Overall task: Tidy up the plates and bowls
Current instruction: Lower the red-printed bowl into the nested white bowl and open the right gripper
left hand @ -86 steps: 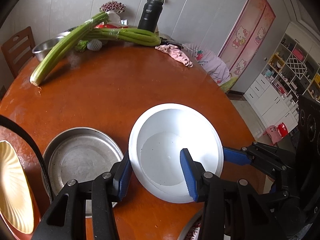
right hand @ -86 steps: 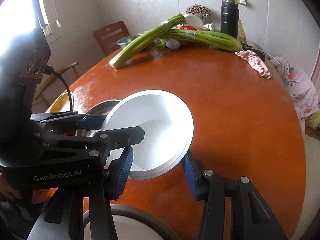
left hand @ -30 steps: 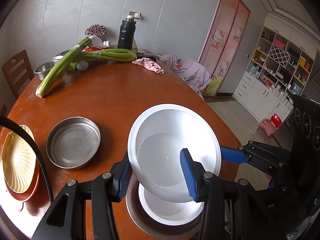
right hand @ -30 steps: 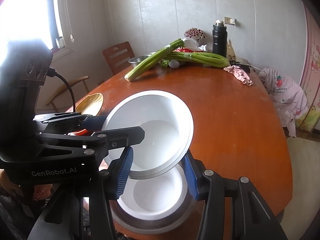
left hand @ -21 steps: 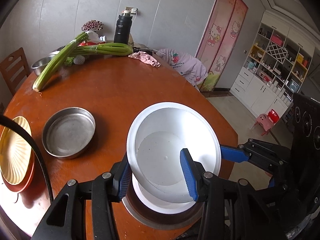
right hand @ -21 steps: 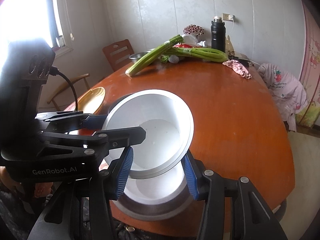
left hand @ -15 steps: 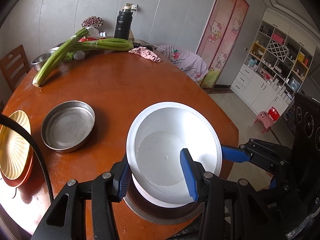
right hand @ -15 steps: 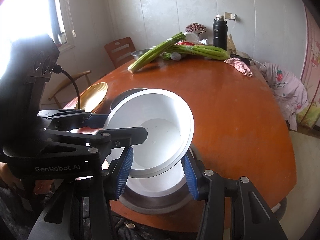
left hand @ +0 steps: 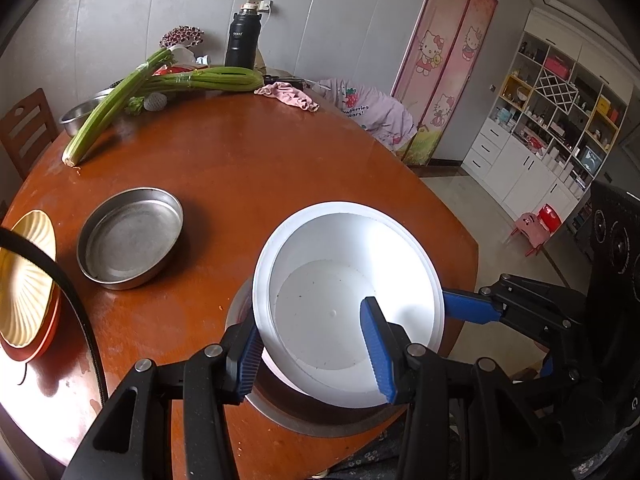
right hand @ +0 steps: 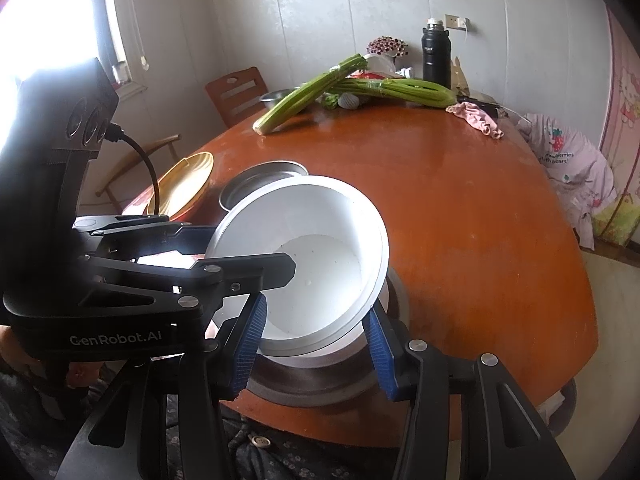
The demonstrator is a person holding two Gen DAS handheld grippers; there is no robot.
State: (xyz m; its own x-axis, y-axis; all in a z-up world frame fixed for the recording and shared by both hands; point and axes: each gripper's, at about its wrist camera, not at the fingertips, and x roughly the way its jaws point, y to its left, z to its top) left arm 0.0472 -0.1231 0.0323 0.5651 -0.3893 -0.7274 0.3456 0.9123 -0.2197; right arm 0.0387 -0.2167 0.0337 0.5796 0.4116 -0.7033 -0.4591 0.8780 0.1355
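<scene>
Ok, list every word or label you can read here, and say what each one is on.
"GenRobot.AI": on the black body of the left gripper, seen from the right wrist.
"...berries ...th bears!": partly readable on the pink garment beyond the table.
Black flask: a white logo, too small to read.
Nothing else is legible.

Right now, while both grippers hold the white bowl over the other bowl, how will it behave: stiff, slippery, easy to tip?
The white bowl probably is stiff: its rim keeps a clean round shape in the left gripper and right gripper. Its smooth walls look slippery. It is tilted now, so it may tip further if one gripper lets go.
</scene>
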